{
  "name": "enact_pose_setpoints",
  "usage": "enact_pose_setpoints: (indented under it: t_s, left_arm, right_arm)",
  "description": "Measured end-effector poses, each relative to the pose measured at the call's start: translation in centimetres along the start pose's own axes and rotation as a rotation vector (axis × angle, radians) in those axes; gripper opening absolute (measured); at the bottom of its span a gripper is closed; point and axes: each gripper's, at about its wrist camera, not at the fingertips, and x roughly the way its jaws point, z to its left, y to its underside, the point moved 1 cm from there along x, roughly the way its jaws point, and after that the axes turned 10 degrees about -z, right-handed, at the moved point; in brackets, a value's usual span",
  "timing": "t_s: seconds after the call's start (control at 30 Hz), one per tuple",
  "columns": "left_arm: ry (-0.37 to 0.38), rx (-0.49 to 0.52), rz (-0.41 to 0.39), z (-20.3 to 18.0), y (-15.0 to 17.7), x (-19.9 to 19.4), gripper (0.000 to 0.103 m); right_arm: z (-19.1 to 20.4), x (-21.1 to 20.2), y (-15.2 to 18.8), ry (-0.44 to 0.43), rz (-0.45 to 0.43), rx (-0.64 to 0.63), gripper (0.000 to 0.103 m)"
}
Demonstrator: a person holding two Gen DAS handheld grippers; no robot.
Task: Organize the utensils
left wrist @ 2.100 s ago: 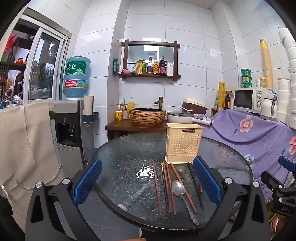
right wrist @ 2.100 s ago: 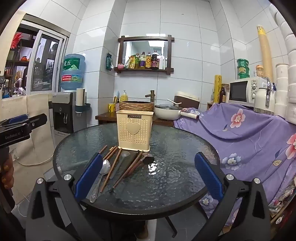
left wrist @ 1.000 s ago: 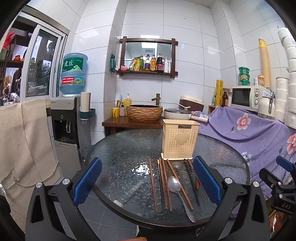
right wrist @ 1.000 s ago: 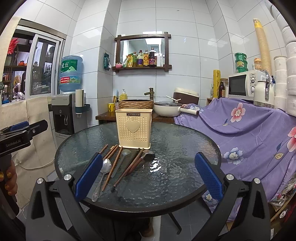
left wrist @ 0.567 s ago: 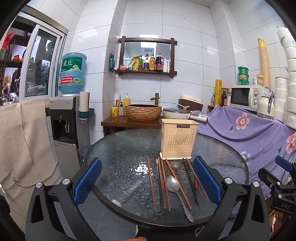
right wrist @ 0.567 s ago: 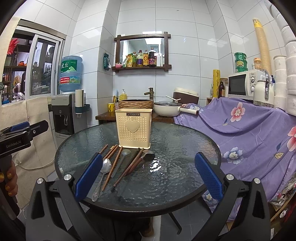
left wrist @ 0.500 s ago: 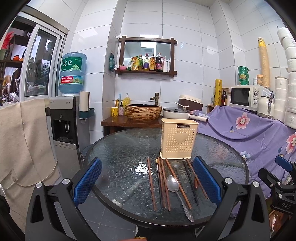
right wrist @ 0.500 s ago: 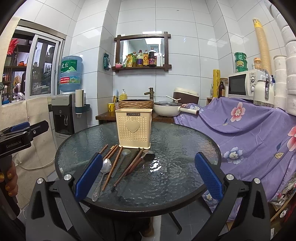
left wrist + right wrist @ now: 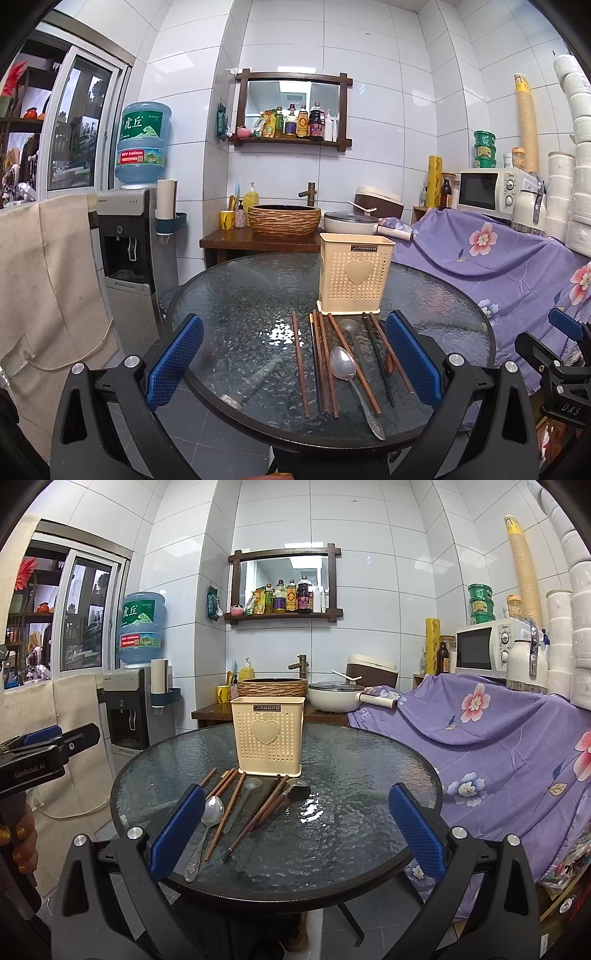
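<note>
Two grippers: the left gripper [image 9: 293,360] and the right gripper [image 9: 293,829] both hang at the near edge of the table with jaws spread wide, nothing between the blue ribbed pads
Holder: a cream plastic utensil holder [image 9: 355,272], boxy, perforated with small holes, a raised heart on its front and a dark label near the rim; it stands upright toward the far side of the table; nothing shows above its rim, the inside cannot be seen
Utensils: all lie flat on the glass just in front of the holder, roughly side by side, pointing toward it
Chopsticks: several brown wooden chopsticks [image 9: 299,363], long and thin, plus a black pair [image 9: 377,360]
Spoons: a shiny metal spoon [image 9: 343,363], bowl up, handle toward the near edge; a dark grey spoon [image 9: 349,326] with its bowl close to the holder
Table: round glass table [image 9: 236,321], pebbled texture, dark rim
Basin: a woven-looking brown basin [image 9: 283,220] on a wooden stand behind the table; contents hidden
Pot: white lidded pot [image 9: 350,221] beside the basin
Cloth: purple flowered cloth [image 9: 491,254] draped at right
</note>
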Motion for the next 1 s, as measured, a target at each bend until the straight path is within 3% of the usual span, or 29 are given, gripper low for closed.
enact_pose_setpoints:
  t_s: [1.0]
  left_arm:
    - [0.010,0.005,0.010,-0.43,0.21,0.02,0.097]
  right_arm:
    - [0.43,0.09,0.21,-0.003,0.004,0.002,0.098]
